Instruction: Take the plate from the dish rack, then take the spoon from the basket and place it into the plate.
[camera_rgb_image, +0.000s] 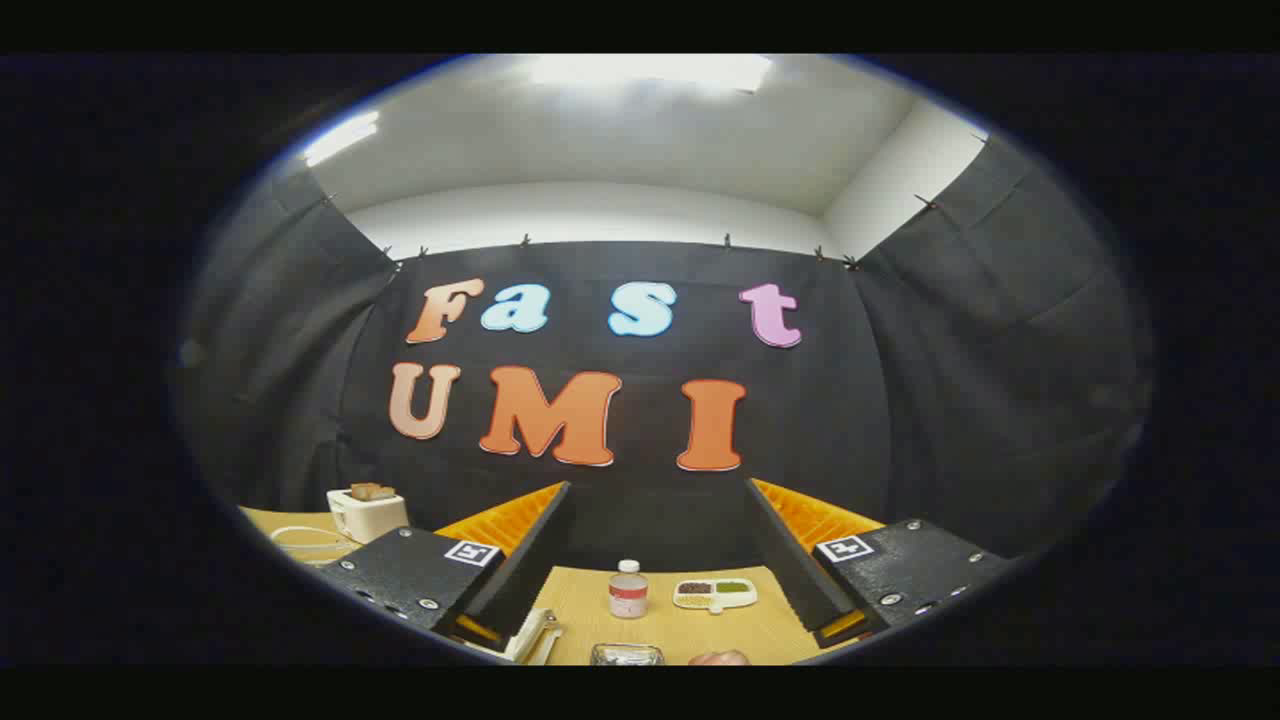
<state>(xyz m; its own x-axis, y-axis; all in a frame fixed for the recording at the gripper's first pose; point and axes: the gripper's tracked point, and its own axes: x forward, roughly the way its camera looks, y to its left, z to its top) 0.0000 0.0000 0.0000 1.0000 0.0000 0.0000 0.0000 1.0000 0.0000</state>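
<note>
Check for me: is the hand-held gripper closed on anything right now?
No. The hand-held gripper is wide open, with the small bottle and the divided snack tray standing on the table beyond its fingers.

bright ceiling light (650, 70) glare | dim booth | fisheye bending edges | soft focus

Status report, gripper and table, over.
Gripper open, holding nothing, raised over table. Bottle and divided dish ahead between fingers. Toaster off left.
</note>
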